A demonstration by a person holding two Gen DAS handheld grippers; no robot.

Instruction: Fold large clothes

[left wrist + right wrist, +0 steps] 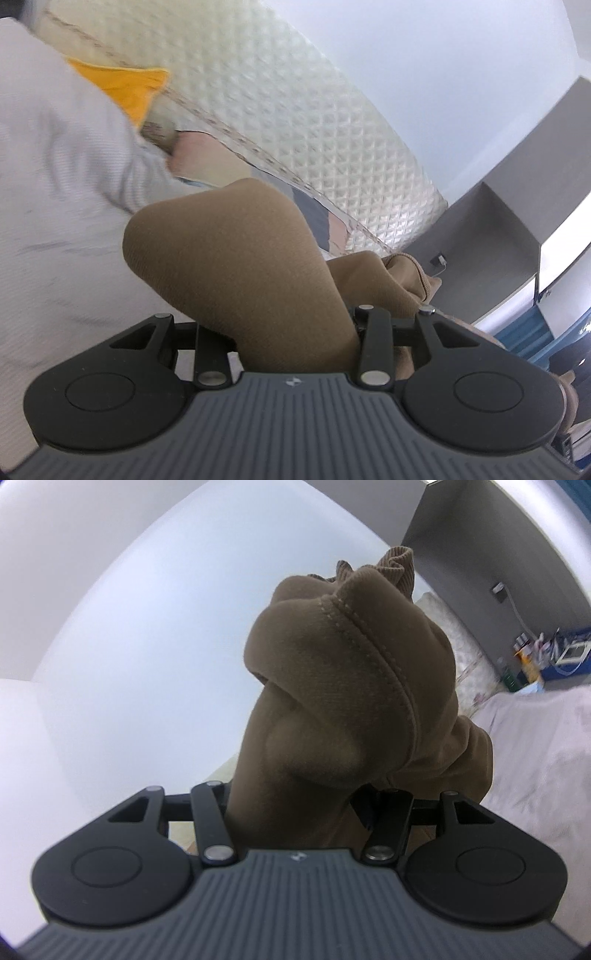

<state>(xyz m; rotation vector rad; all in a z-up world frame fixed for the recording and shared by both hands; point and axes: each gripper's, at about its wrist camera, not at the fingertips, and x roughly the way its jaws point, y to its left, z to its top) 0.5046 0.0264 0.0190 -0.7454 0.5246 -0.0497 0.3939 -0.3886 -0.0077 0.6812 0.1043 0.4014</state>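
Brown garment (236,266), a thick knit piece of clothing with a ribbed cuff or hem, is bunched and lifted in the air, gripped at two places. In the left wrist view, the left hand-held gripper (295,332) is clamped on a rounded fold of the cloth, which rises straight out from between its fingers; behind it a quilted white mattress (295,110) stands tilted, and a pale grey sheet (55,184) with a yellow cloth (122,88) fills the left side. In the right wrist view, the right hand-held gripper (295,812) is also closed on the garment (351,686), a stitched seam running across the bundle right in front of the lens, with a white wall behind and a bed (535,757) covered in light fabric low on the right. Judging by this, folding has barely begun: the garment is crumpled, not spread flat, and no neat fold is visible. Spreading it out and making every fold seems left to do.
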